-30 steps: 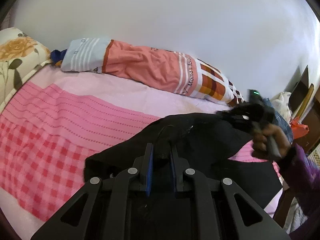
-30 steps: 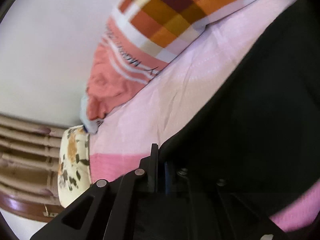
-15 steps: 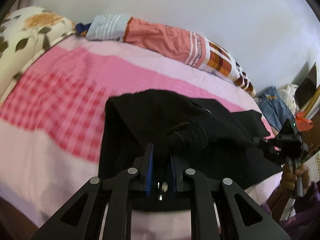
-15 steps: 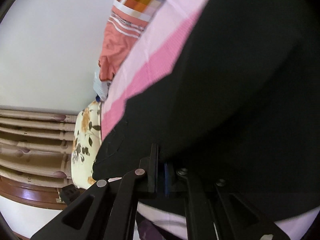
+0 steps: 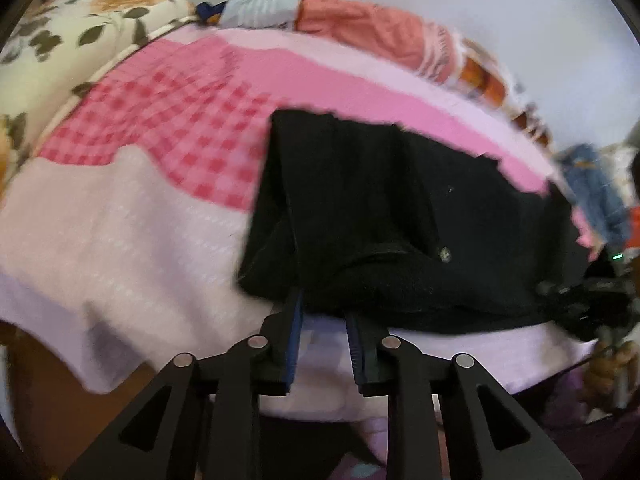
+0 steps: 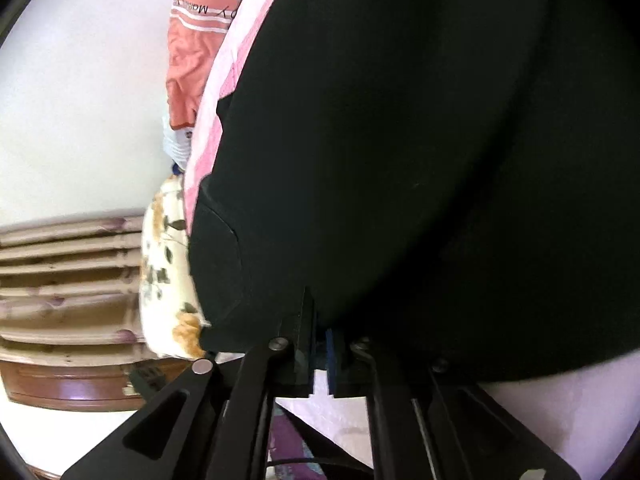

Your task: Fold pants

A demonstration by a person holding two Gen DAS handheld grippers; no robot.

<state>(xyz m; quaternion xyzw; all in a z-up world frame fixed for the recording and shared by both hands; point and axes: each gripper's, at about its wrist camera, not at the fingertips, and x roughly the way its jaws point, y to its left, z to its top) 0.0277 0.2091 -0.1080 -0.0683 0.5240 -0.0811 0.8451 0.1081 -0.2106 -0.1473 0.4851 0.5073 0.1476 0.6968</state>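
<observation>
The black pants (image 5: 400,216) lie folded and limp on the bed (image 5: 120,240), their near edge between the left gripper (image 5: 322,312) fingers, just parted and releasing it, while the right gripper (image 6: 320,332) fingers pinch the soft hem.

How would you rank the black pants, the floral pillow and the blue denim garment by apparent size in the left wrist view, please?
1. black pants, largest; they lie nearest the camera, which enlarges them.
2. floral pillow, cut off by the picture's edge, so partly unseen.
3. blue denim garment, smallest; it is farther off and at the distorted rim, so its true size is unsure.
</observation>
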